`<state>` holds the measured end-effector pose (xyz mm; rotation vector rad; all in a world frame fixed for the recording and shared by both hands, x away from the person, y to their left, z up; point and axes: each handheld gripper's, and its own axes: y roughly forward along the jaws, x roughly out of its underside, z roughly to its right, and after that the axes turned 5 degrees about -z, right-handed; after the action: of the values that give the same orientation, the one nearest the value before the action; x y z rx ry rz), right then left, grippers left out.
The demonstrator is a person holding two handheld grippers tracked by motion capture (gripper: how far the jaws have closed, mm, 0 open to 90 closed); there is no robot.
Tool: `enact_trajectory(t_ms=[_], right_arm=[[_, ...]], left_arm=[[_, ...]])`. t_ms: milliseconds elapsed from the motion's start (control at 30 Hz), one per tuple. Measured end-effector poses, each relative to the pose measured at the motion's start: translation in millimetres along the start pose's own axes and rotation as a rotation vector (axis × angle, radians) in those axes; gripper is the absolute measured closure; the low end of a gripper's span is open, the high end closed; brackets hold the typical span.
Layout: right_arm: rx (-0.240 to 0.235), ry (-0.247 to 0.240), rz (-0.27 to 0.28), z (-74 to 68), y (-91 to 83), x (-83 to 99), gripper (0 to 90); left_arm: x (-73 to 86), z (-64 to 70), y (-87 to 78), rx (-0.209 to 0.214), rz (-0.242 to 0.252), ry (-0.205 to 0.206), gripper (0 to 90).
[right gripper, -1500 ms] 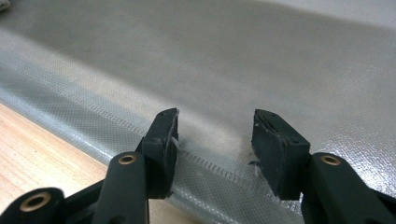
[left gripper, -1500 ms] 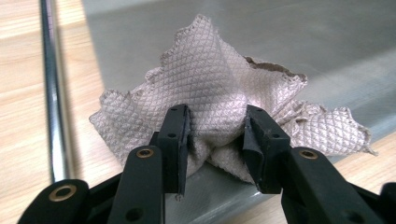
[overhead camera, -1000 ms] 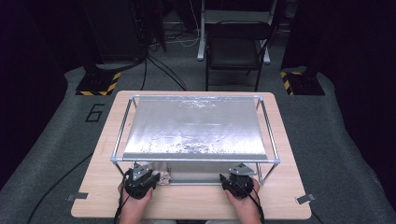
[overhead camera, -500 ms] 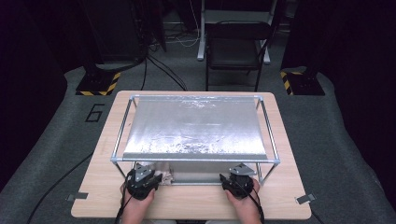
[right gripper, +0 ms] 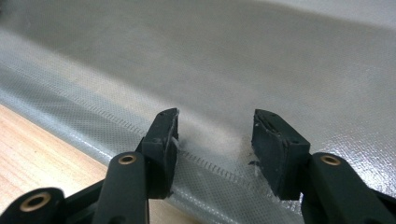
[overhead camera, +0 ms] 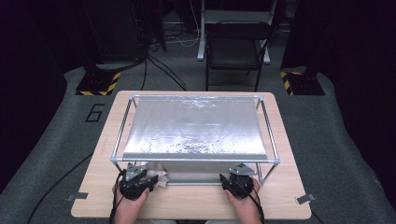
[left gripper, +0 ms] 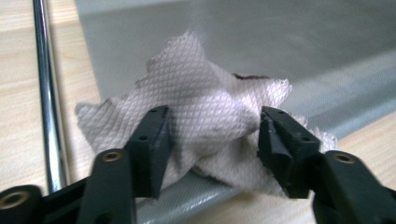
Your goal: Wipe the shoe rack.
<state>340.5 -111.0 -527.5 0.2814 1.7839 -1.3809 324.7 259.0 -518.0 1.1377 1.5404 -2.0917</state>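
High view: light wooden tabletop (overhead camera: 196, 205) carrying a thin metal rod frame (overhead camera: 120, 130) with a silvery grey sheet (overhead camera: 194, 128) stretched over its top, sloping down toward the person's side. Left gripper (overhead camera: 140, 179) at the near left corner of the frame, held in the person's left hand (overhead camera: 130, 205); a crumpled white paper towel (overhead camera: 159, 176) just right of it, at the sheet's lower edge. Right gripper (overhead camera: 237, 179) at the near right corner, in the right hand (overhead camera: 245, 207). Black folding chair (overhead camera: 236, 49) beyond the tabletop. Left gripper view: the paper towel (left gripper: 205, 121), diamond-embossed, sits bunched between the two black jaws of the left gripper (left gripper: 212, 135); jaws spread wide, each one against or just beside the wad, not pinched tight. A frame rod (left gripper: 46, 93) runs upright at left. Right gripper view: right gripper (right gripper: 215, 140) open, jaws apart, resting low over the grey sheet's (right gripper: 233, 60) seamed edge; bare wood (right gripper: 42, 154) at lower left.
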Motion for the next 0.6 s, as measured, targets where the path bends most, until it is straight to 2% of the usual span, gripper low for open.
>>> enact_trajectory(t_ms=[67,100,133,167,200,233,267,300,333,433,467,500,600], right_arm=[[0.001,0.000,-0.001,0.0,0.0,0.0,50.8],[0.001,0.000,-0.001,0.0,0.0,0.0,50.9],[0.000,0.000,0.000,0.0,0.0,0.0,50.8],[0.002,-0.001,-0.001,0.0,-0.1,0.0,50.8],[0.002,-0.001,-0.001,0.0,-0.1,0.0,50.9],[-0.003,-0.003,-0.001,0.2,0.3,-0.1,50.8],[0.002,0.001,0.009,-0.4,0.2,0.0,50.8],[0.002,0.001,0.009,-0.4,0.2,0.0,50.8],[-0.005,0.018,0.005,-1.3,0.4,0.3,50.9],[-0.002,0.011,0.006,-1.0,0.2,0.2,50.8],[-0.003,0.013,0.006,-0.9,0.3,0.2,50.9],[-0.006,0.014,0.004,-0.8,0.2,0.2,50.9],[-0.007,0.010,0.005,-1.2,0.3,0.2,50.9]], left_arm=[[-1.3,2.2,3.9,-0.004,-0.004,0.001,42.0],[-1.9,2.6,5.5,-0.005,-0.023,0.023,41.8],[-0.8,5.8,9.1,-0.027,-0.013,0.030,41.7],[-0.7,6.6,10.3,-0.038,-0.011,0.044,43.6],[0.2,8.2,11.6,-0.047,-0.006,0.034,44.7],[0.3,7.6,10.9,-0.057,-0.021,0.051,46.8],[1.0,9.6,11.5,-0.072,-0.016,0.066,49.4],[1.0,9.6,11.5,-0.072,-0.016,0.066,51.2],[0.8,10.3,10.9,-0.093,-0.022,0.076,54.2],[0.6,11.8,10.6,-0.104,-0.018,0.081,60.0],[0.9,11.4,8.5,-0.105,-0.047,0.094,60.0],[0.7,10.2,6.6,-0.122,-0.052,0.120,63.0],[4.3,7.4,2.1,-0.137,-0.056,0.135,68.8]])
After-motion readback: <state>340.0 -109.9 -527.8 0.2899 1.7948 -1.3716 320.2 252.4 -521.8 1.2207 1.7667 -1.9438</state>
